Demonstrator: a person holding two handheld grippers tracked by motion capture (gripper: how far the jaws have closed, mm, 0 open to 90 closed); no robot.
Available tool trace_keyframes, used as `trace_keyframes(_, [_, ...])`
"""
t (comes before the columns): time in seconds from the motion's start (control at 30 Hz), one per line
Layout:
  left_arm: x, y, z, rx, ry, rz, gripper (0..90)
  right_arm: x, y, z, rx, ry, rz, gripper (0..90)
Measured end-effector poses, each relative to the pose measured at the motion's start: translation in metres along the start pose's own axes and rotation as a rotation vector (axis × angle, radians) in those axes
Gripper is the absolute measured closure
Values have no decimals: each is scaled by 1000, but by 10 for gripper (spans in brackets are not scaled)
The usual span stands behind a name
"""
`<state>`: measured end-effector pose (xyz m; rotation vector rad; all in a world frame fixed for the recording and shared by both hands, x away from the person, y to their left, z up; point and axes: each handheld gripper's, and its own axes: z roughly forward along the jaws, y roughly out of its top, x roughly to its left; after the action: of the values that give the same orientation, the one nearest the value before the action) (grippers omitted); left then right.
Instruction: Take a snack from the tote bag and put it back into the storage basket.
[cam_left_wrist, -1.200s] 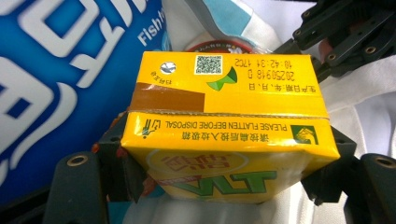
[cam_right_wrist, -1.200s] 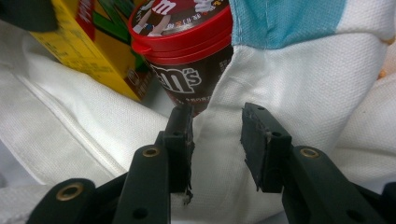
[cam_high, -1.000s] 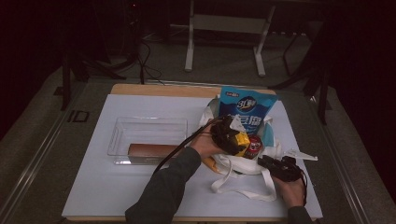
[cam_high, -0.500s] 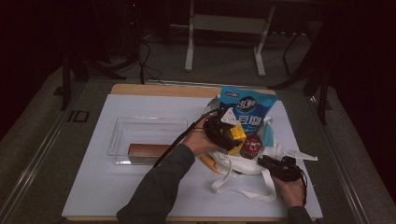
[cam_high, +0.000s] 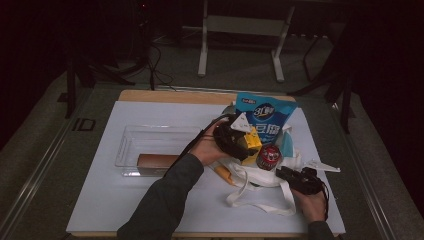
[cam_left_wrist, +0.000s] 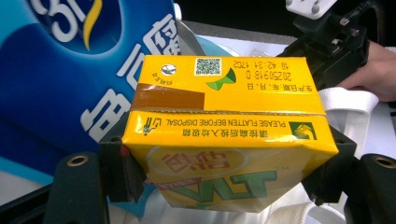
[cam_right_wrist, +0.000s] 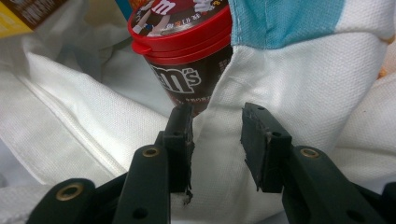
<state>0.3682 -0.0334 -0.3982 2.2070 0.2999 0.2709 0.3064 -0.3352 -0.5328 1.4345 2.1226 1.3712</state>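
Note:
My left gripper (cam_high: 235, 137) is shut on a yellow drink carton (cam_high: 250, 141), held in the air above the white tote bag (cam_high: 260, 176). In the left gripper view the carton (cam_left_wrist: 224, 135) spans the gap between both pads, with the blue snack bag (cam_left_wrist: 70, 70) behind it. My right gripper (cam_high: 300, 180) rests at the tote's right side. Its jaws (cam_right_wrist: 217, 112) stand apart with the bag's white rim (cam_right_wrist: 303, 93) between them, not pinched. A red-lidded chocolate tub (cam_right_wrist: 187, 46) sticks out of the bag just beyond them.
A clear tray (cam_high: 131, 137) holding a brown bar (cam_high: 155, 161) sits left of the bag. The blue snack bag (cam_high: 265, 117) stands behind the tote. An orange packet (cam_high: 222, 172) lies under my left forearm. Bag straps (cam_high: 260, 202) trail toward the table's front edge.
My left gripper has lifted the yellow carton a little, up and away from the bag toward the far left. The right gripper has stayed put.

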Motion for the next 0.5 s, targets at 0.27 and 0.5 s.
trace_keyframes(0.27, [3,-1,-17,-11,5,-23,286,-1,0,0,0,6,5,635])
trace_keyframes(0.5, [2,-1,-31,-30,2,-26,286,-1,0,0,-1,6,4,635])
